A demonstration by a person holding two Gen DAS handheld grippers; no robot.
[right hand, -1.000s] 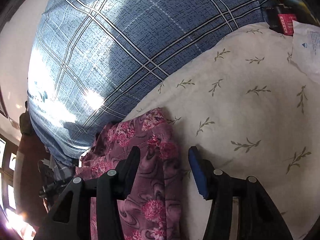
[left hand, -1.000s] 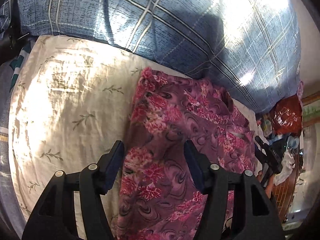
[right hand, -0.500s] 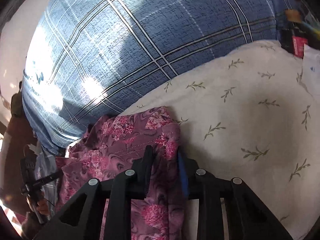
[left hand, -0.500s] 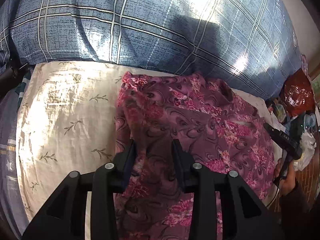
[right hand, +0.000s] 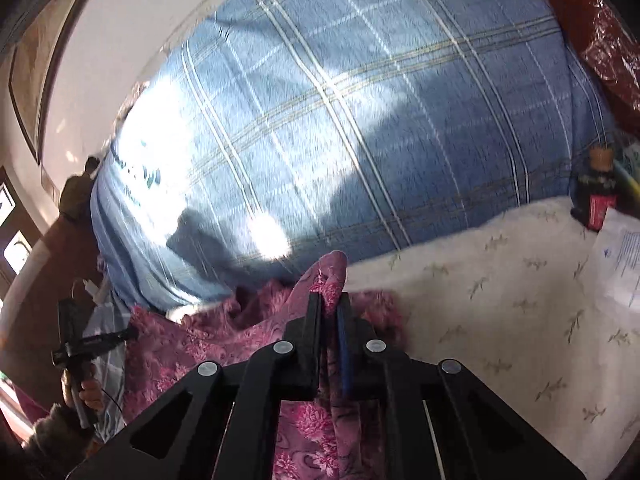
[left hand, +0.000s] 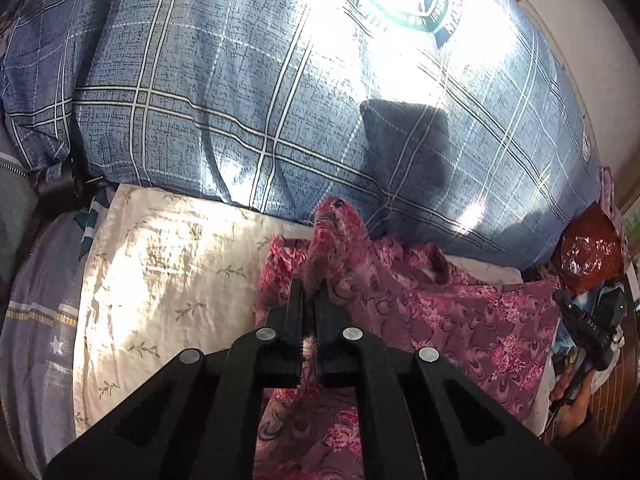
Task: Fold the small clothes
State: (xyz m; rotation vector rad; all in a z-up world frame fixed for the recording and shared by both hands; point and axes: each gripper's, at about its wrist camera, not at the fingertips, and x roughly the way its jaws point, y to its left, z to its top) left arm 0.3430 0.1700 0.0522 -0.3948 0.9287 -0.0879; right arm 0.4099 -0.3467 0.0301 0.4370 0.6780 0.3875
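A purple-pink floral garment (left hand: 432, 320) lies on a cream leaf-print pillow (left hand: 168, 280). My left gripper (left hand: 309, 286) is shut on a pinched fold of that cloth, which bunches up past the fingertips. In the right wrist view the same floral garment (right hand: 240, 340) hangs from my right gripper (right hand: 329, 300), shut on another raised fold at its edge. Both folds are lifted off the cream pillow (right hand: 500, 300). The other gripper shows small at the frame edge in each view, held in a hand.
A big blue plaid quilt (left hand: 280, 92) rises behind the pillow. A dark bottle (right hand: 598, 196) and a white paper (right hand: 620, 256) stand at the right in the right wrist view. A red plastic bag (left hand: 588, 256) and clutter sit at the bed's right edge.
Both grippers went from open around the garment to shut on folds of it, then rose, pulling the cloth up off the pillow.
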